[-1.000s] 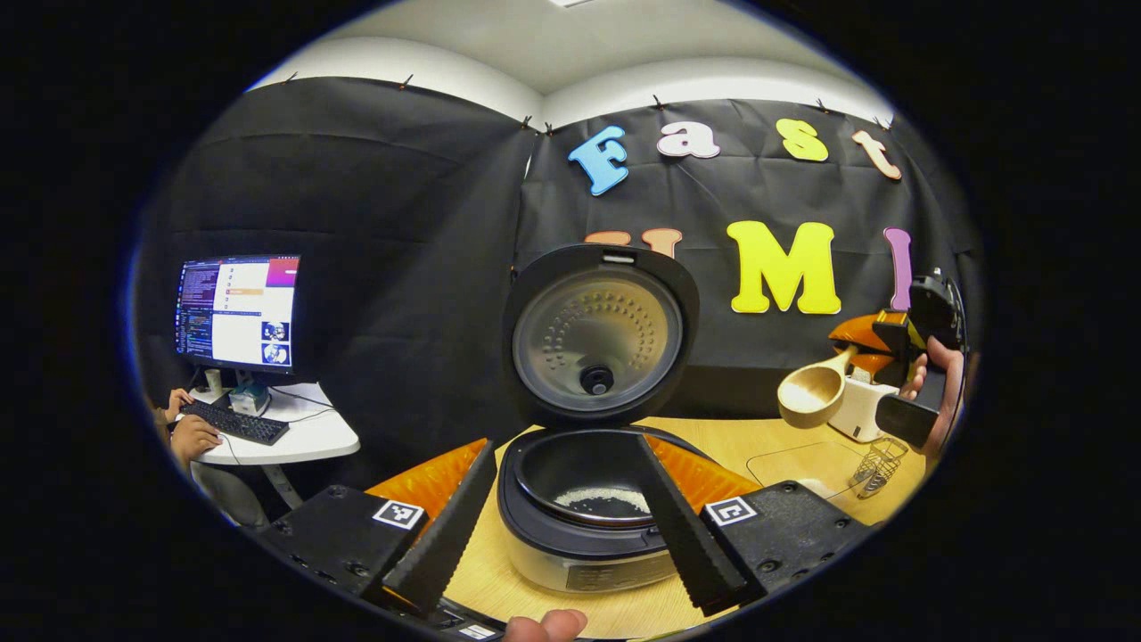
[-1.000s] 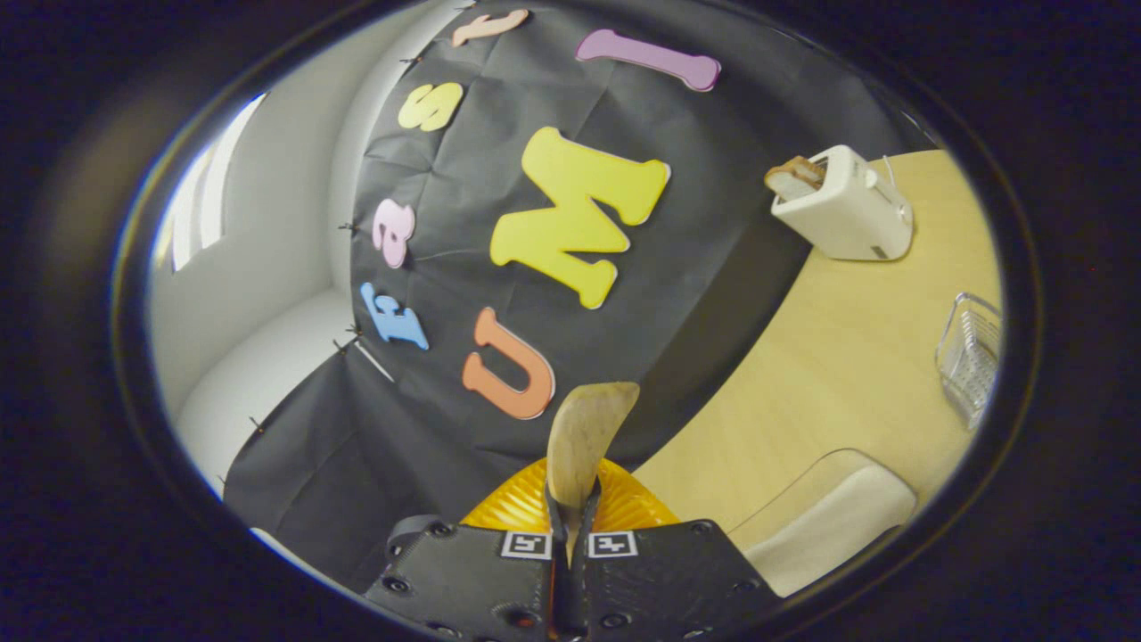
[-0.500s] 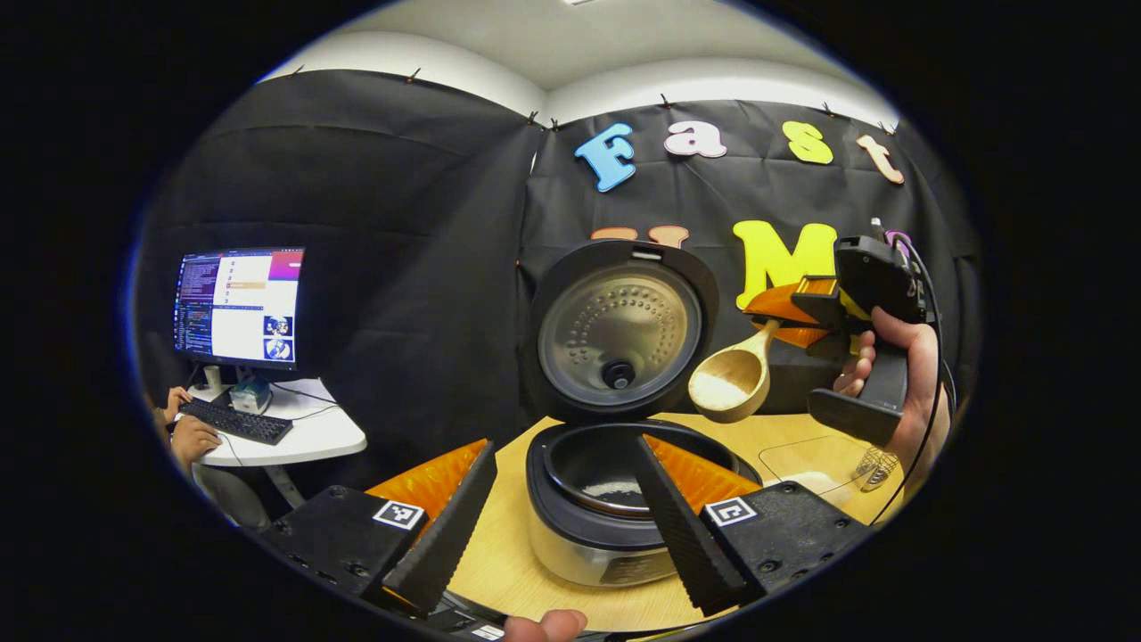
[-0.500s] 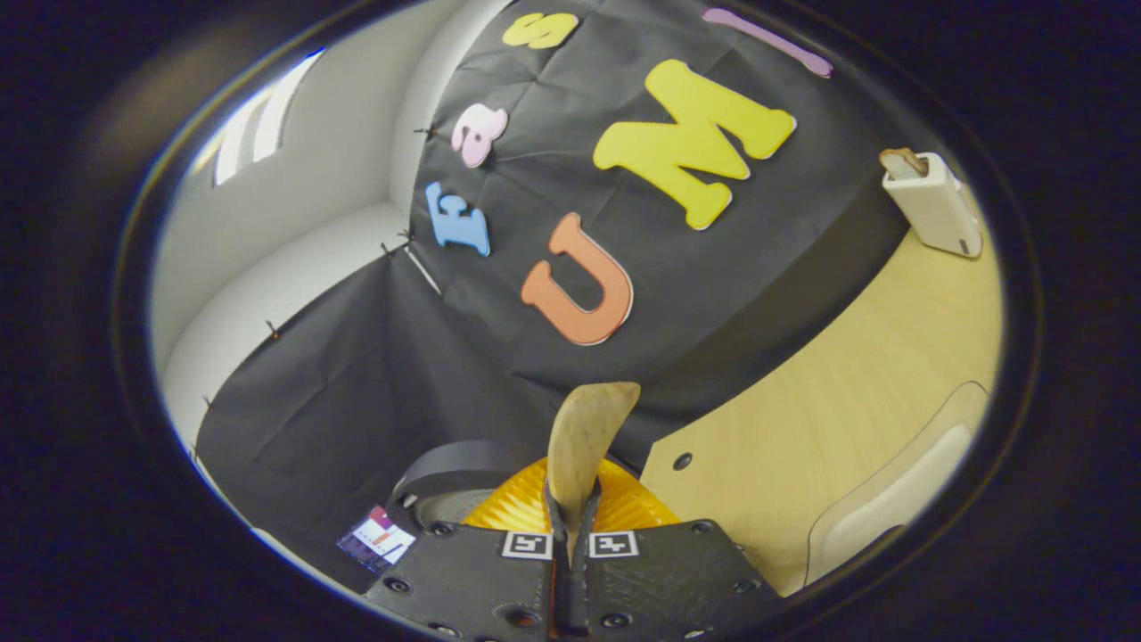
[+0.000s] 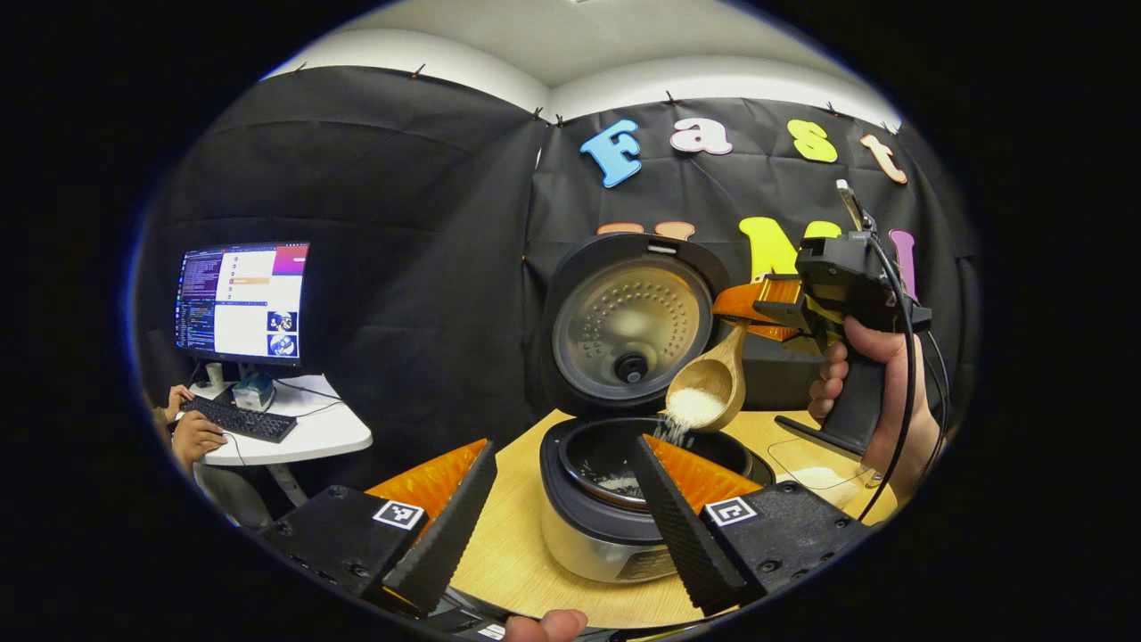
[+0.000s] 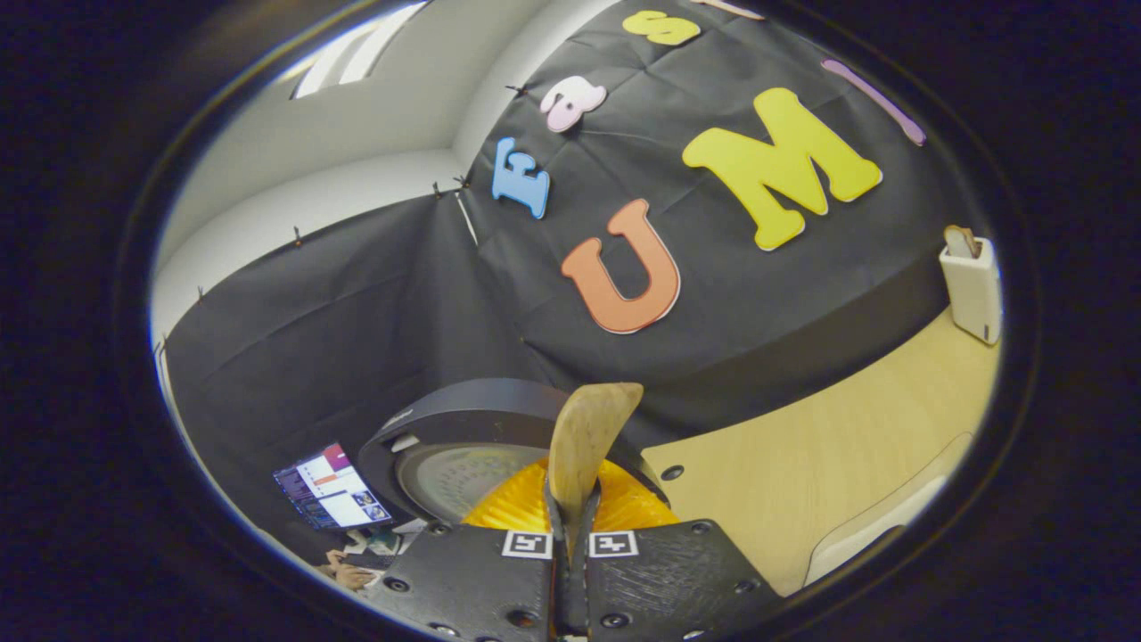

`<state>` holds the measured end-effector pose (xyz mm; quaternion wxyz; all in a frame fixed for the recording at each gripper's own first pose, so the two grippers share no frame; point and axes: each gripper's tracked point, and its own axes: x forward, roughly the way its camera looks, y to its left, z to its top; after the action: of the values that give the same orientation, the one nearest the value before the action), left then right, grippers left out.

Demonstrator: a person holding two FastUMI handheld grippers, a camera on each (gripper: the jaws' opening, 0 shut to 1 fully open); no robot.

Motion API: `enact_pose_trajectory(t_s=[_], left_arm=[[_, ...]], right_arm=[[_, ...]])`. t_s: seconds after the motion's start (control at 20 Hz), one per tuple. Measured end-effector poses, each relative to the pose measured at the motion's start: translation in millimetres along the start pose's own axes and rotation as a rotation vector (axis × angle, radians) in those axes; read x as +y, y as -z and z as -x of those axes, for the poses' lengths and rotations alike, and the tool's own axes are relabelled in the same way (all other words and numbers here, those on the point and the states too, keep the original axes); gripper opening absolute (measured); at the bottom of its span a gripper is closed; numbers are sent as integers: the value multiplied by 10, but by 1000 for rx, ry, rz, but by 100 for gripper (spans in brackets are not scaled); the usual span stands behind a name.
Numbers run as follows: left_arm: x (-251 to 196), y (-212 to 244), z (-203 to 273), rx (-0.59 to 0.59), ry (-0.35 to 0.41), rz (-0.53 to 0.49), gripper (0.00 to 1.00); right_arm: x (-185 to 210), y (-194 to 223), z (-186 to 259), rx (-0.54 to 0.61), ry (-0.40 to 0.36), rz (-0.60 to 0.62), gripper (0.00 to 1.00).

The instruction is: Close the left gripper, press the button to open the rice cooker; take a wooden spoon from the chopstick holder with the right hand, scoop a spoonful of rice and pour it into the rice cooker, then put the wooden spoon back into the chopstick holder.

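Above the open rice cooker, the right gripper clamps a tilted wooden spoon (white rice spilling out); left gripper fingers spread wide.

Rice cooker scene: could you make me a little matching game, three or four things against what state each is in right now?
Things:
1. black rice cooker lid
2. round wooden spoon
3. left gripper
4. right gripper

States:
A. tilted, spilling white rice
B. clamped on a handle
C. swung up
D. fingers spread apart

Pairs: 1-C, 2-A, 3-D, 4-B
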<state>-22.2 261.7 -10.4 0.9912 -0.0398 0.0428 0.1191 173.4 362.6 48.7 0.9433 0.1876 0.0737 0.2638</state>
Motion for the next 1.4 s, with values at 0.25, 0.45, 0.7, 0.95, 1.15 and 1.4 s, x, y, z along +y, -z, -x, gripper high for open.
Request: enact_pose_trajectory(t_s=[0.25, 0.45, 0.7, 0.95, 1.15, 1.4], left_arm=[[-3, -7, 0, -2, 7, 8, 98], [5, 4, 2, -1, 6, 6, 98], [-5, -7, 6, 1, 7, 8, 98], [-27, -37, 22, -7, 13, 3, 98], [-13, -35, 20, -6, 7, 7, 98], [-32, -57, 33, -11, 10, 4, 98]], right_arm=[[148, 15, -4, -24, -7, 201, 0], [302, 37, 18, -48, -26, 316, 1], [466, 39, 34, -70, -43, 455, 0], [686, 6, 91, -110, -74, 647, 1], [866, -5, 159, -136, -106, 785, 0], [923, -13, 139, -118, -134, 847, 0]])
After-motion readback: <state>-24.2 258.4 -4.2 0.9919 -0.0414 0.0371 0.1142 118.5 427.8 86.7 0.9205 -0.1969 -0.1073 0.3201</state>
